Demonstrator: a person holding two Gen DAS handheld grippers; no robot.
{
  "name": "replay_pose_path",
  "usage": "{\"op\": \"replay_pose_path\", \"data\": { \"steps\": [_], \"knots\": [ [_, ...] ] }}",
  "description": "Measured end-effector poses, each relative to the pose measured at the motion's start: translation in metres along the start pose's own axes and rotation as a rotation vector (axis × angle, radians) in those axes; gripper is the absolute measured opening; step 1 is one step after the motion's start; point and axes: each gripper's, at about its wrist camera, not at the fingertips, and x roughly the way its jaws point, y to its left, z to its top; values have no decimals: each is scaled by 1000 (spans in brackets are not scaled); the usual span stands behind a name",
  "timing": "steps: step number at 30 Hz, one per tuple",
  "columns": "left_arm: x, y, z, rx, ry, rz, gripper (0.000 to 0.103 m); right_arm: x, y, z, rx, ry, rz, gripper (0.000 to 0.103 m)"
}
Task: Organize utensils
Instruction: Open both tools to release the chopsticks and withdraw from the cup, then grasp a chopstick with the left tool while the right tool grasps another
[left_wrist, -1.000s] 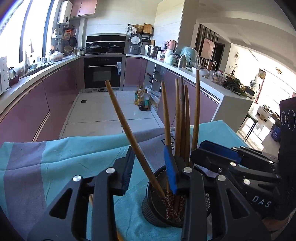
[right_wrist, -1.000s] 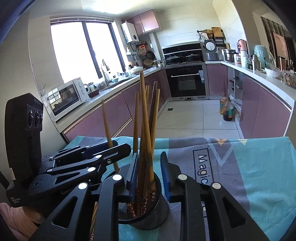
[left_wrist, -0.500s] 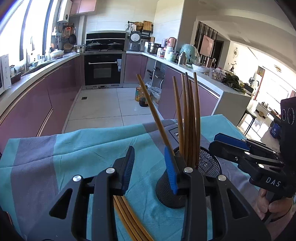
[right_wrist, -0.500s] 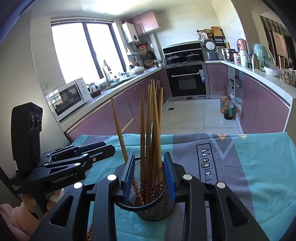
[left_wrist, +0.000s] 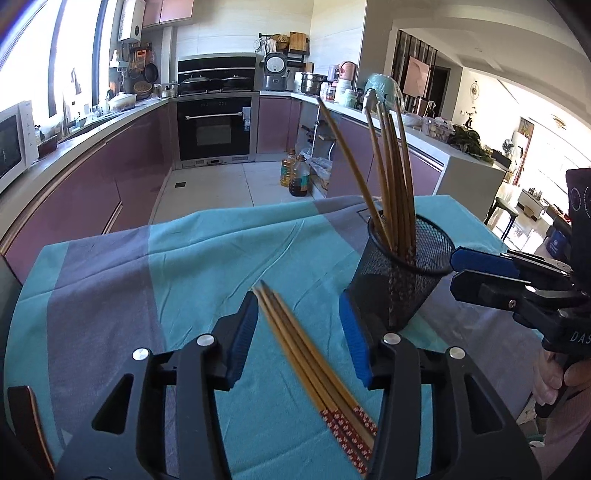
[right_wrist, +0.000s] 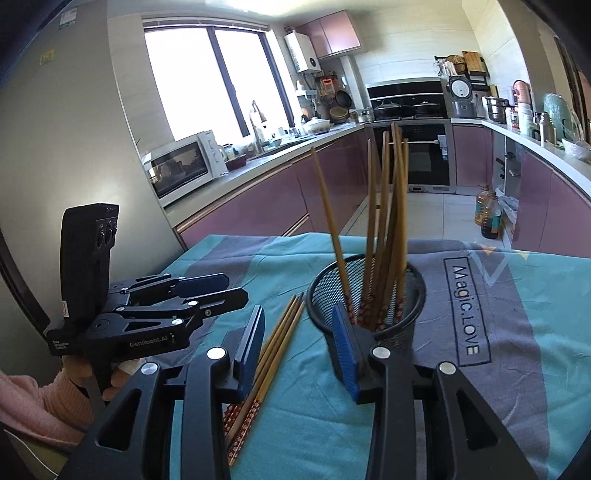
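1. Left gripper (left_wrist: 299, 341) jaws opening, empty; loose bundle of brown wooden chopsticks (left_wrist: 314, 365) lies flat on teal-and-grey tablecloth (left_wrist: 207, 258) beneath the jaws.
2. Right gripper (right_wrist: 297, 347) jaws opening, gripping nothing; black mesh cup (right_wrist: 402, 321) of upright chopsticks at its 1 o'clock, crowding its right finger.

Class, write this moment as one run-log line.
left gripper: opening, over loose chopsticks | right gripper: opening, empty, beside mesh holder | holder: upright, chopsticks inside
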Motion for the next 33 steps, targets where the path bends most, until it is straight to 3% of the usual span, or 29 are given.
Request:
{"op": "replay_pose_path", "data": {
  "steps": [7, 33],
  "knots": [
    [-12, 11, -36, -18, 46, 37, 47, 27, 19, -19, -3, 90, 27, 36],
    [4, -1, -52, -41, 138, 69, 48, 76, 33, -42, 36, 244, -36, 36]
  ]
}}
